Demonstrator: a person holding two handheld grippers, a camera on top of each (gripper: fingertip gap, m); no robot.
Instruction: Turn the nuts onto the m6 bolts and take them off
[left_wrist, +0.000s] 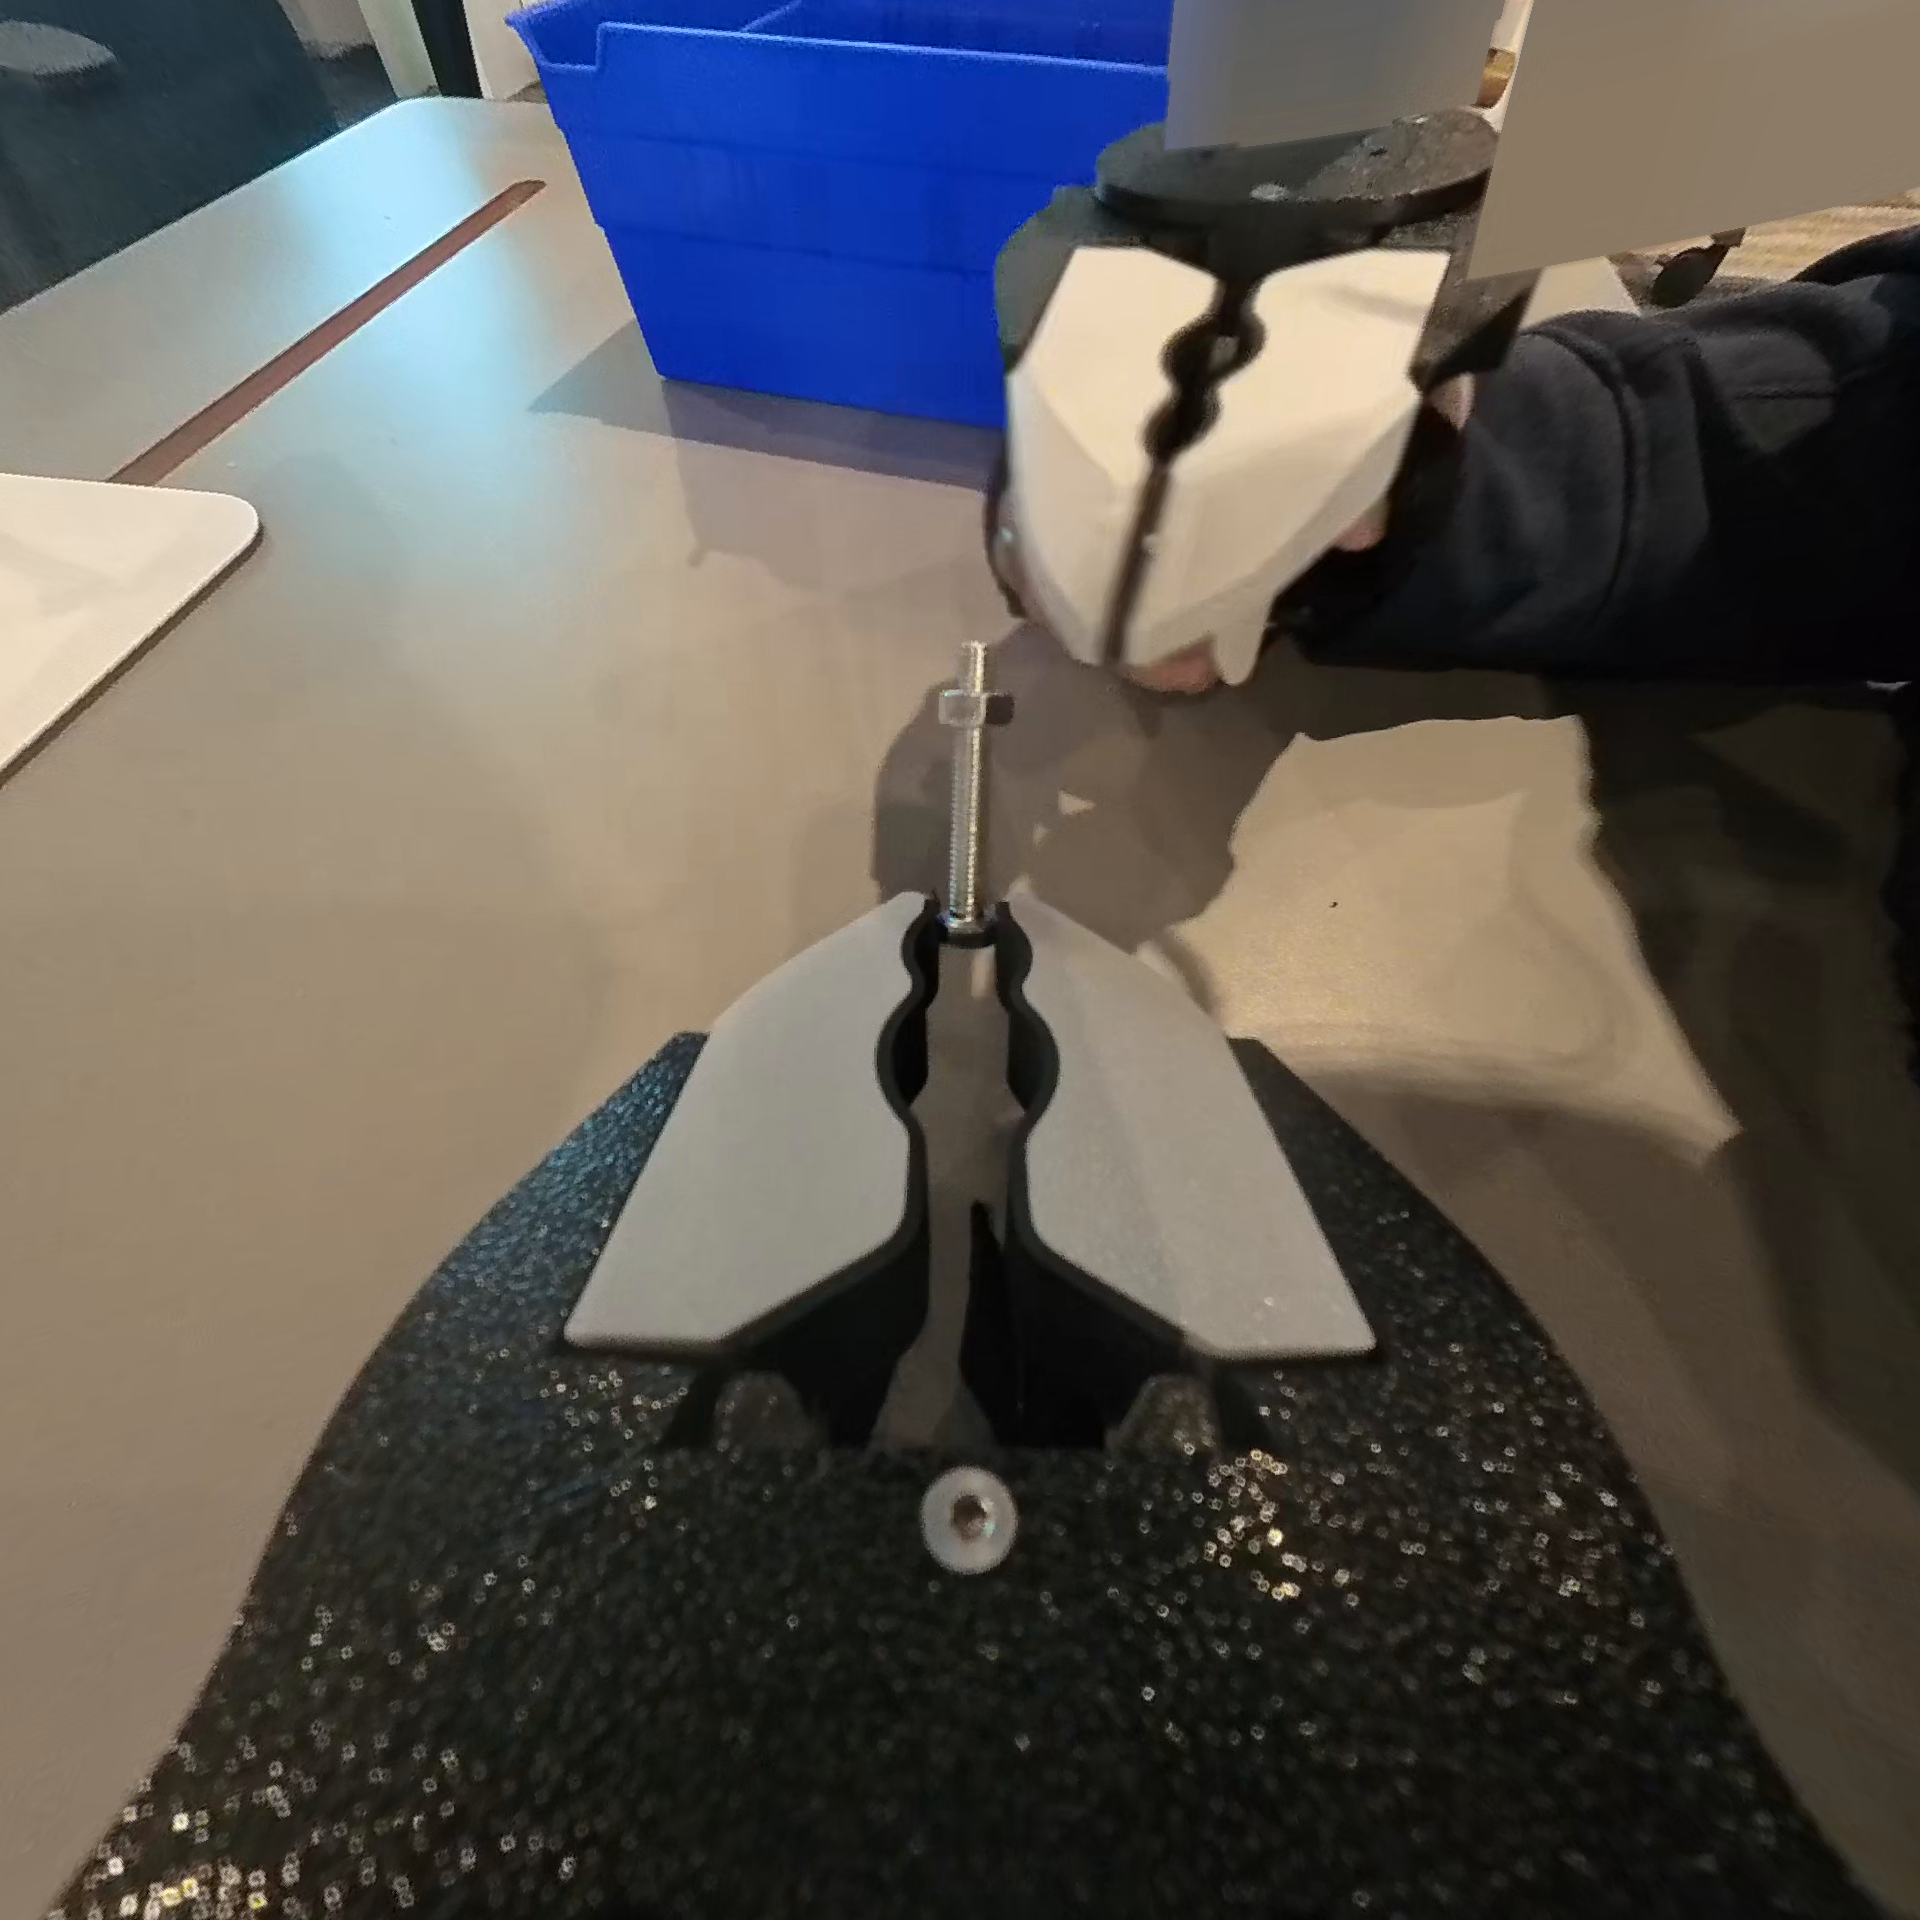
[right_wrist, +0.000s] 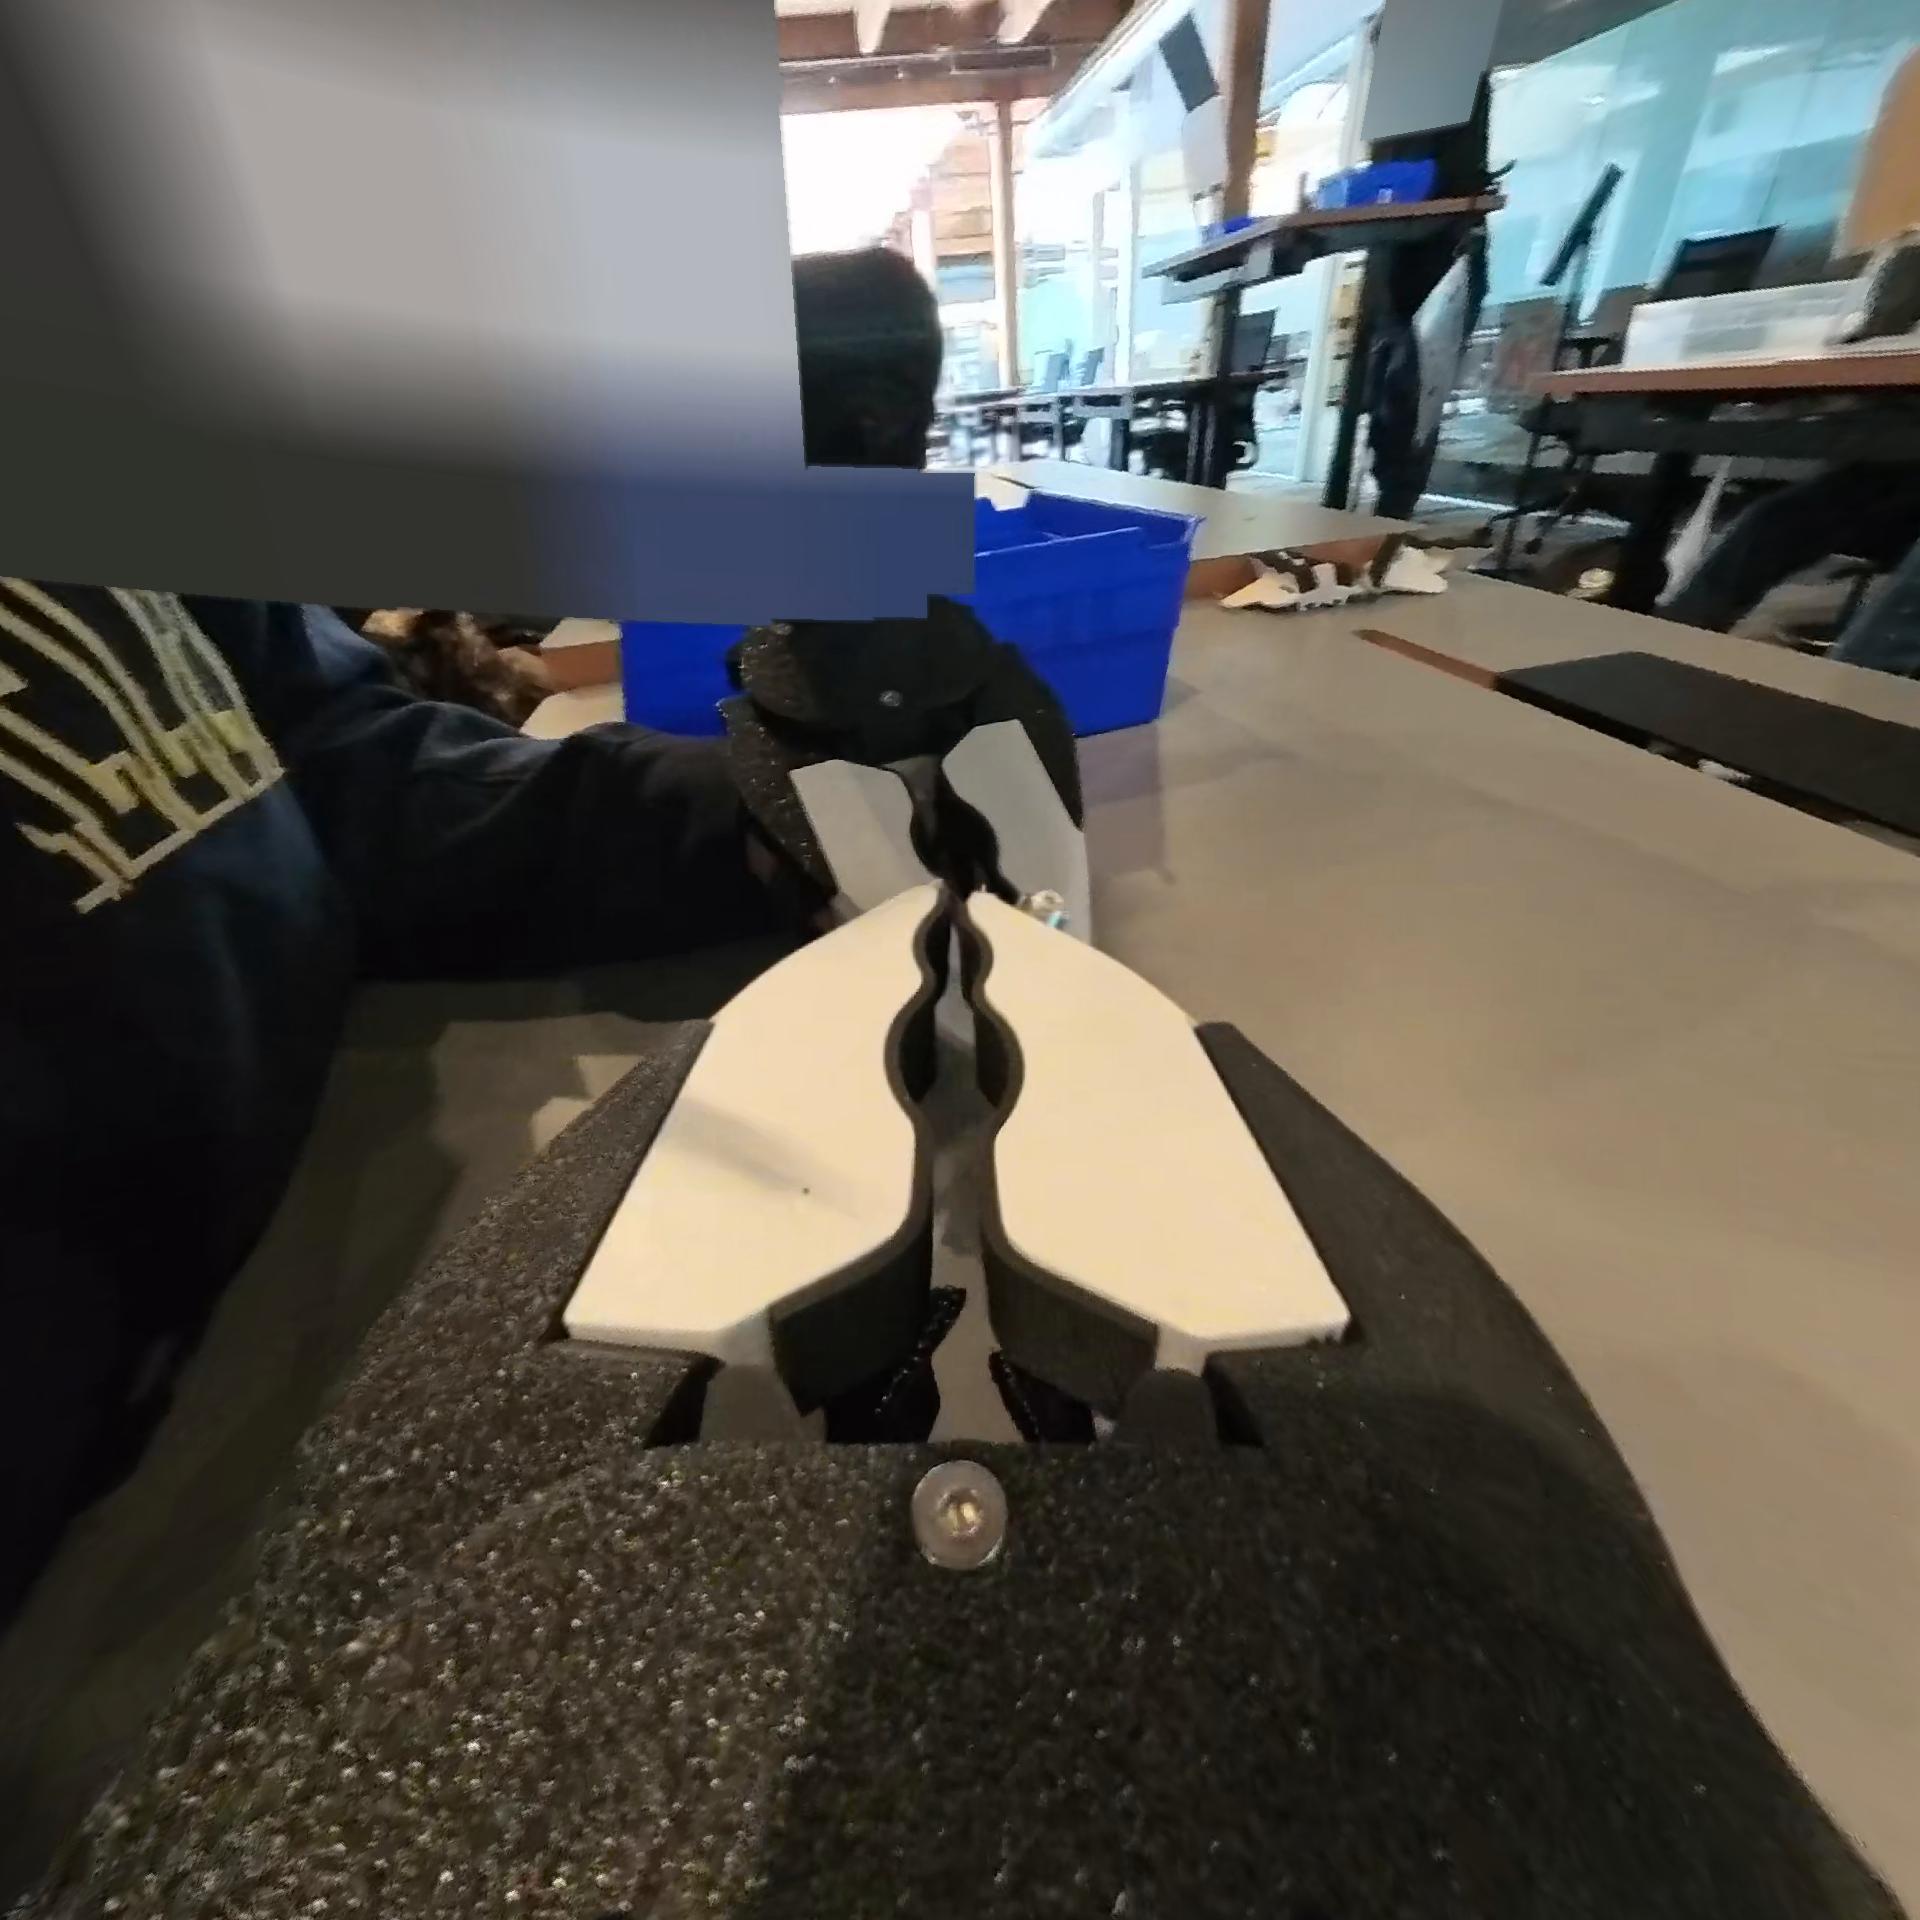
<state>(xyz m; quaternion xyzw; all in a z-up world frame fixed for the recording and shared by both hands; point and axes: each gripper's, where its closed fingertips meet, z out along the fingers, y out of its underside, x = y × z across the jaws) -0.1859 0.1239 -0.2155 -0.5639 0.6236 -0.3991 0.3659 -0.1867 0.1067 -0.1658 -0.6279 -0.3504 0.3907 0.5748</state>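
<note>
My left gripper (left_wrist: 966, 925) is shut on the head end of a silver bolt (left_wrist: 968, 810), which sticks out forward from the fingertips over the grey table (left_wrist: 416, 831). A nut (left_wrist: 971, 709) sits on the thread near the bolt's far tip. My right gripper (left_wrist: 1122, 634) hovers just right of and beyond the bolt tip, apart from the nut, with its fingers pressed together and nothing showing between them. In the right wrist view my right gripper (right_wrist: 954, 906) is shut, and the left gripper's fingers (right_wrist: 1029, 821) face it, with a glint of the bolt (right_wrist: 1044, 906) beside them.
A blue bin (left_wrist: 831, 208) stands at the back of the table, also in the right wrist view (right_wrist: 1081, 603). A white board (left_wrist: 94, 582) lies at the left. A black mat (right_wrist: 1714, 717) lies at the right. A dark sleeve (left_wrist: 1610, 499) reaches in from the right. Tip to tip, the grippers are about 5 centimeters apart.
</note>
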